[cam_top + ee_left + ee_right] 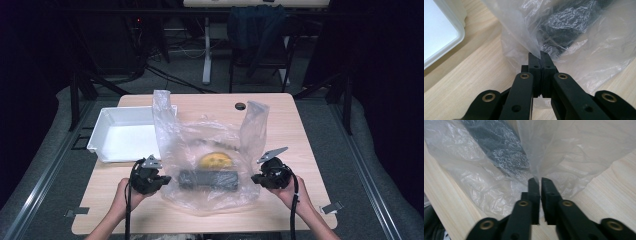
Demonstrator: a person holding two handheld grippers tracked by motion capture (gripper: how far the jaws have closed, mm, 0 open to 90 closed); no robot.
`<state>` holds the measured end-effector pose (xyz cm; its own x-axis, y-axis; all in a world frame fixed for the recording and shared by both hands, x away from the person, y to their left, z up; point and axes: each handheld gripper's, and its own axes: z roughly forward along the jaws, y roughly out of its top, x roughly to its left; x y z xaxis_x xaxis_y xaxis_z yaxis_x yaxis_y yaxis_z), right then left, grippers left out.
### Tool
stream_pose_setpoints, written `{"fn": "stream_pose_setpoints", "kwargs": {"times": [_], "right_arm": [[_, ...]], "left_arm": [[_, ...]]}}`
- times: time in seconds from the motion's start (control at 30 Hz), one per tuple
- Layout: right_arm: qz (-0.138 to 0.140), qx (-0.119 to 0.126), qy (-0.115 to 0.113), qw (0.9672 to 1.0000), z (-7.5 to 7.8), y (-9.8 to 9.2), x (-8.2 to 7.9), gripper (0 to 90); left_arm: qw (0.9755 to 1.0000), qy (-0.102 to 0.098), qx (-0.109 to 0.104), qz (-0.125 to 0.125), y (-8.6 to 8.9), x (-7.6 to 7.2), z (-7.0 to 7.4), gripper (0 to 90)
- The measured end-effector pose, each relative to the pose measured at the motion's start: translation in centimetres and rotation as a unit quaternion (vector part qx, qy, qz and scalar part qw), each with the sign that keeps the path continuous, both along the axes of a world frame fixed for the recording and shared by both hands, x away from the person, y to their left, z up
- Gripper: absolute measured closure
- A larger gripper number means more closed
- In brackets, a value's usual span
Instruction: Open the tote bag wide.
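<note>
A clear plastic bag (pixel 210 145) stands open on the wooden table (pixel 285 120), its two handles raised. Inside lie a long black object (pixel 207 179) and a yellow round item (pixel 216 160). My left gripper (pixel 167 178) is at the bag's left lower edge. In the left gripper view its jaws (pixel 540 53) are shut on a fold of the bag (pixel 599 62), with the black object (pixel 566 27) just behind. My right gripper (pixel 255 178) is at the bag's right edge. There its jaws (pixel 540 180) stand a narrow gap apart, with the bag film (pixel 579 152) gathered at their tips.
A white tray (pixel 125 135) sits at the table's left, close to the bag; its rim (pixel 439 32) appears in the left gripper view. A cable hole (pixel 240 106) lies near the far edge. A chair (pixel 257 35) and desk legs stand beyond the table.
</note>
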<state>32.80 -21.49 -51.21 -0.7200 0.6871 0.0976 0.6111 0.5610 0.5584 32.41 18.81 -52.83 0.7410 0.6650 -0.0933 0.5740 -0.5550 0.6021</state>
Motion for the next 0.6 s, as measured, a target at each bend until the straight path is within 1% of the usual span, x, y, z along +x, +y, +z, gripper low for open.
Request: {"fn": "stream_pose_setpoints", "kwargs": {"times": [0.03, 0.07, 0.13, 0.17, 0.2, 0.23, 0.27, 0.3, 0.37, 0.4, 0.47, 0.5, 0.53, 0.57, 0.6], "right_arm": [[0.0, 0.007, 0.002, 1.0, 0.3, -0.1, 0.0, 77.2], [-0.002, 0.011, -0.001, 0.9999, 0.6, -0.2, -0.1, 70.9], [-0.005, 0.028, -0.008, 0.9996, 1.3, -0.5, -0.2, 62.7], [-0.013, 0.035, -0.016, 0.9992, 1.7, -0.6, -0.3, 57.0], [-0.017, 0.035, -0.02, 0.999, 2.1, -0.7, -0.3, 52.6], [-0.025, 0.044, -0.025, 0.9984, 2.3, -0.8, -0.3, 49.3], [-0.031, 0.047, -0.032, 0.9979, 2.7, -0.8, -0.4, 47.0], [-0.033, 0.052, -0.035, 0.9975, 2.9, -0.8, -0.3, 44.3], [-0.042, 0.053, -0.044, 0.9967, 3.3, -0.5, -0.2, 44.0], [-0.04, 0.056, -0.044, 0.9967, 3.4, -0.3, 0.0, 44.0], [-0.04, 0.05, -0.05, 0.9967, 3.3, 0.4, 0.4, 49.5], [-0.038, 0.046, -0.048, 0.9971, 3.2, 0.7, 0.6, 54.1], [-0.039, 0.04, -0.047, 0.9973, 3.1, 1.0, 0.7, 62.2], [-0.04, 0.038, -0.05, 0.9972, 2.9, 1.1, 0.8, 67.6], [-0.037, 0.034, -0.042, 0.9978, 2.7, 1.2, 1.0, 72.8]], "left_arm": [[1.0, 0.005, -0.008, -0.001, 0.1, 0.1, -0.1, 89.4], [0.9999, 0.007, -0.01, 0.002, 0.1, 0.1, -0.1, 89.4], [0.9999, 0.008, -0.008, 0.003, 0.2, 0.2, -0.2, 89.3], [0.9999, 0.008, -0.009, 0.004, 0.2, 0.2, -0.3, 89.4], [0.9999, 0.008, -0.007, 0.003, 0.2, 0.2, -0.3, 89.3], [0.9999, 0.007, -0.007, 0.003, 0.2, 0.2, -0.3, 89.3], [0.9999, 0.008, -0.008, 0.003, 0.2, 0.2, -0.3, 89.3], [0.9999, 0.008, -0.007, 0.001, 0.2, 0.2, -0.3, 89.3], [1.0, 0.008, -0.005, 0.002, 0.1, 0.1, -0.4, 89.2], [1.0, 0.007, -0.002, 0.002, 0.0, 0.1, -0.4, 89.2], [1.0, 0.01, -0.002, 0.0, 0.0, 0.1, -0.5, 89.1], [0.9999, 0.011, -0.001, -0.002, -0.1, 0.1, -0.5, 89.1], [0.9999, 0.012, 0.0, -0.002, -0.1, 0.1, -0.5, 89.1], [0.9999, 0.013, 0.002, -0.003, -0.1, 0.1, -0.6, 88.9], [0.9999, 0.014, 0.003, -0.004, -0.1, 0.1, -0.6, 88.9]]}}
